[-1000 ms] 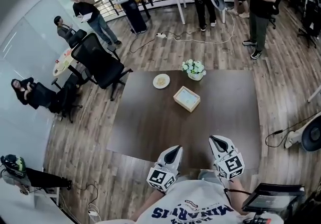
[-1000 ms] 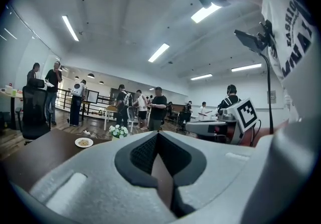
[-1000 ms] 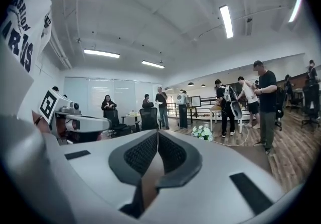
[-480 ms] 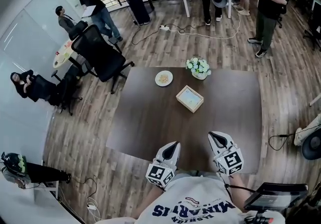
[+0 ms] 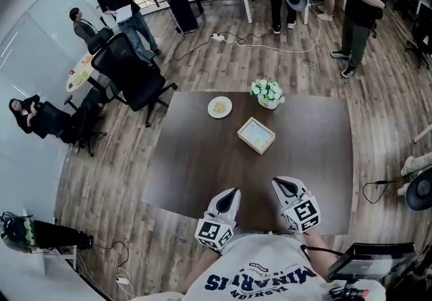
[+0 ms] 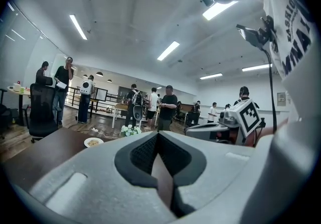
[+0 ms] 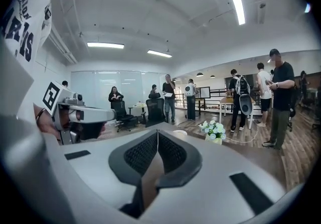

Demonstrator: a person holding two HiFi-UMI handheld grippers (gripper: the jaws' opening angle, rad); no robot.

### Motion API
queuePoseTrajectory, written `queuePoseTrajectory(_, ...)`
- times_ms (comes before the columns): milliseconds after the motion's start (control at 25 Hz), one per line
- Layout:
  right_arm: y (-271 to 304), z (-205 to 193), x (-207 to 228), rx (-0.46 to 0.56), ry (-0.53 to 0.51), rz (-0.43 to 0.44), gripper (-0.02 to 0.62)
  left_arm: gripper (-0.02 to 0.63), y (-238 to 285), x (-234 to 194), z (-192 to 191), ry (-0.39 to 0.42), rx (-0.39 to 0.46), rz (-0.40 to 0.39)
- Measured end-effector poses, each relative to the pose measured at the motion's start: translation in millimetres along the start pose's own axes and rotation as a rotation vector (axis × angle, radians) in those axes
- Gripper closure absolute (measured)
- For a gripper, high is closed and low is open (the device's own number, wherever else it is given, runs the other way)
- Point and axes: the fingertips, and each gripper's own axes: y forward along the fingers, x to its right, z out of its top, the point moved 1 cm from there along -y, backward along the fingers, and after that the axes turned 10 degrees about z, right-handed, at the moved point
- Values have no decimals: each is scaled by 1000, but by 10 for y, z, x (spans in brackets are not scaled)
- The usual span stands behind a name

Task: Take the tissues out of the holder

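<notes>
The tissue holder (image 5: 256,135) is a shallow wooden box with pale tissue in its top, lying near the middle of the dark table (image 5: 196,171). My left gripper (image 5: 233,193) and right gripper (image 5: 281,184) hover side by side over the table's near edge, well short of the holder. Both are shut with nothing between their pads. In the left gripper view the left gripper's (image 6: 157,134) jaws meet at the tip. The right gripper view shows the right gripper's (image 7: 157,131) jaws likewise closed. The jaws hide the holder in both gripper views.
A small white plate (image 5: 219,106) and a pot of white flowers (image 5: 267,92) stand on the table's far side. A black office chair (image 5: 128,77) is off the far left corner. Several people stand beyond the table. A dark case (image 5: 370,262) lies at my right.
Both grippers have shifted a little forward and leftward over the table's near edge. Their jaws stay closed and the holder has not moved.
</notes>
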Motion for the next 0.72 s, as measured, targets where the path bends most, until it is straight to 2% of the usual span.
queuePoseTrajectory(280, 670, -296, 448, -158, -73, 29, 580, 603, -97, -288, -9, -29, -11, 59)
queuePoseTrajectory(440, 1212, -508, 892, -290, -160, 29, 497, 603, -141, -451, -48, -39, -17, 90)
queuePoseTrajectory(560, 1648, -774, 1242, -415, -215, 46, 463, 603, -164, -559, -120, -52, -28, 127)
queuePoseTrajectory(720, 2153, -1119, 1600, -566, -240, 46, 437, 603, -275, -697, -124, -76, -50, 181)
